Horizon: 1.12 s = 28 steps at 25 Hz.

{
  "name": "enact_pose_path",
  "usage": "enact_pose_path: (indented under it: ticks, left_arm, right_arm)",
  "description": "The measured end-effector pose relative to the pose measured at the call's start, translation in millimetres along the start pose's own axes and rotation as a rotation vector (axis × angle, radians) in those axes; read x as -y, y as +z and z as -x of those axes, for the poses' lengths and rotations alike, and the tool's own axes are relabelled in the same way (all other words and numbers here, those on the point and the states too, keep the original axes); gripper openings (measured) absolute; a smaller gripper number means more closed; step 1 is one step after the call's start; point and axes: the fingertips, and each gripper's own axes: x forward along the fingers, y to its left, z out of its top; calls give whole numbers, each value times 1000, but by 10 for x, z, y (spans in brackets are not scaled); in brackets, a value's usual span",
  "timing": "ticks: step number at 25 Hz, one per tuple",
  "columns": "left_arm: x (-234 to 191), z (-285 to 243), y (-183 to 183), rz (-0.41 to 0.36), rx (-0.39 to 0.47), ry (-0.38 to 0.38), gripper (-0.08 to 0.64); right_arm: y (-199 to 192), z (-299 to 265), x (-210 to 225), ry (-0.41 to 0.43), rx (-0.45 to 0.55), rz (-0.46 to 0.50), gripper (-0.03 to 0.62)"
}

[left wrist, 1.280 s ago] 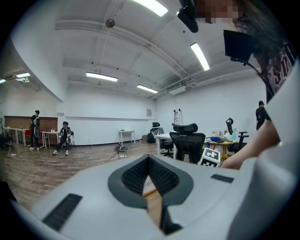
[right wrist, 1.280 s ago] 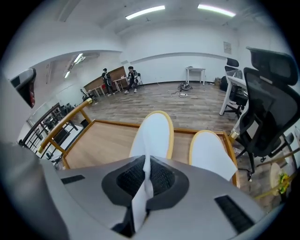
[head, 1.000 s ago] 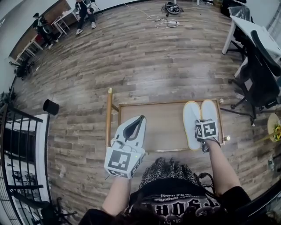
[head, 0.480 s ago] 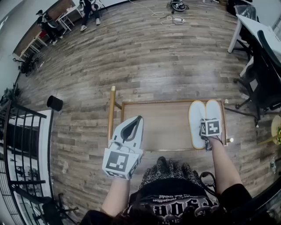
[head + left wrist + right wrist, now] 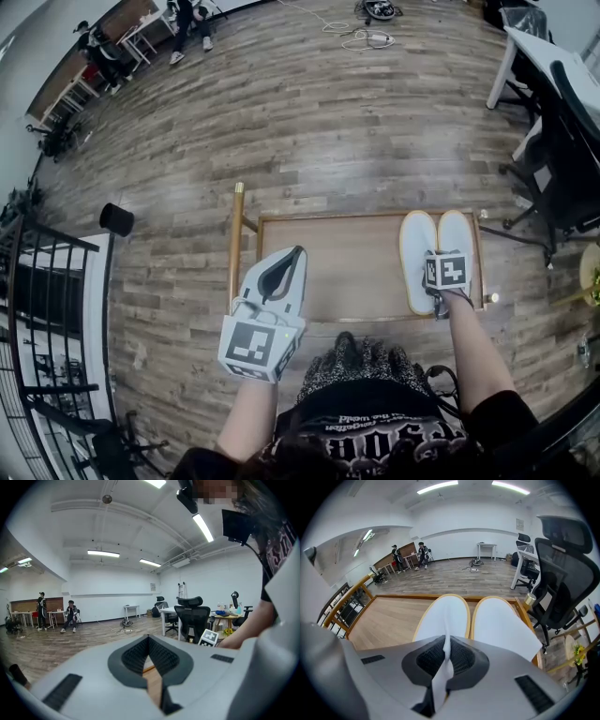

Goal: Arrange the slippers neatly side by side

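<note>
Right gripper (image 5: pixel 446 639): jaws nearly together, clamped on a thin raised fold of white fabric from the inner slipper (image 5: pixel 445 611), the one nearer the middle of the surface (image 5: pixel 347 272). Left gripper (image 5: pixel 298 251): tips together, nothing between them, held off the surface's near left corner, idle.

Both slippers lay at the right end of the surface, toes pointing to its far rim. The outer slipper (image 5: pixel 504 620) sat just beside the inner one, close to the surface's right rim. Toes looked about level. The pair read as nearly arranged, with the release not yet made.

Risks, as judged:
- The hold was only a pinch of cloth. Any pull toward the near edge before the jaws part would likely drag the inner slipper out of line.
- The two slippers lay almost touching, so a sideways nudge toward the right rim could shove the outer one askew or against that rim.
- Lifting on so thin a fold could let it slip out, and the slipper would drop crooked.

Views compared:
- The right gripper view showed the fold in the jaws. In the head view the marker cube (image 5: pixel 445 272) covered that spot.
- The head view alone placed the pair and both grippers on the whole surface.
- The left gripper view caught no slippers, only a sliver of wood, an office chair (image 5: pixel 192 616) and the room.
</note>
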Motion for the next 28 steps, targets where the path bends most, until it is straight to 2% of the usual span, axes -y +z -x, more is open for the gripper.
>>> enact_pose_path:
  ticks: [7,11,13,16,20,28]
  left_arm:
    - [-9,-5,-15,11,-2,7,-9]
    - [0,-27,1,10,-3,2,-9]
    - [12,-40,13,9,-2,-3,-9]
    - [42,-59,35,6,3,-14,-9]
    - [109,-118,61,12,17,-27,-9]
    - [271,-211,12,48,16,-48,-9]
  right_arm:
    - [-5,-7,-3,-14,-3,26,15]
    - [28,10,-37,11,9,23,21]
    - [55,42,-55,23,20,12,83]
    - [110,114,-85,37,44,8,100]
    - [281,342,1,24,119,5,100]
    - [784,1207,-71,58,363,35,98]
